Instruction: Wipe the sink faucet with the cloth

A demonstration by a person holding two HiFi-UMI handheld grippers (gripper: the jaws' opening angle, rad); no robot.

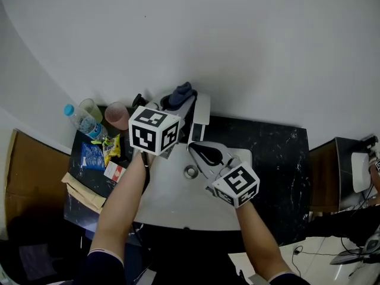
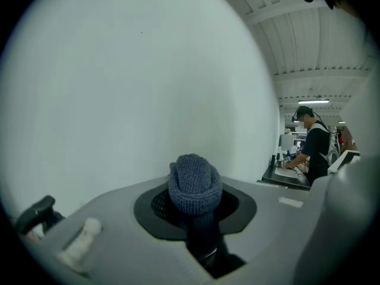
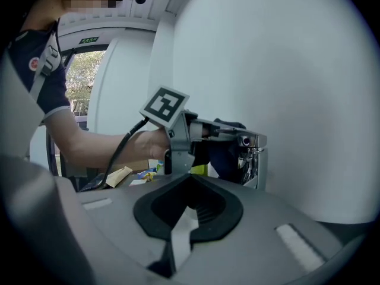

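Seen from the head camera, the left tool (image 1: 177, 103) is clenched on a dark blue knitted cloth (image 1: 181, 92), which sits bunched at the top of the faucet (image 1: 202, 113), against the white wall. The right tool (image 1: 200, 151) hangs just in front of the faucet, over the white sink (image 1: 169, 198), its jaws pressed together with nothing between them. On the black worktop (image 1: 279, 159), to the left of the faucet, stand a water bottle (image 1: 84, 121) with a blue cap and two cups (image 1: 116, 116), with snack packets (image 1: 93, 155) lying in front of them. In the left gripper view, the cloth fills the gap between the jaws as a rounded wad, its lower end pinched in the dark slot, with the bare wall behind it; well to the right, another person (image 2: 312, 152) stands at a distant worktop. In the right gripper view, the clenched, empty jaws point at the chrome faucet, where the left tool and its marker cube (image 3: 165, 105) hold the dark cloth against the faucet's left side.
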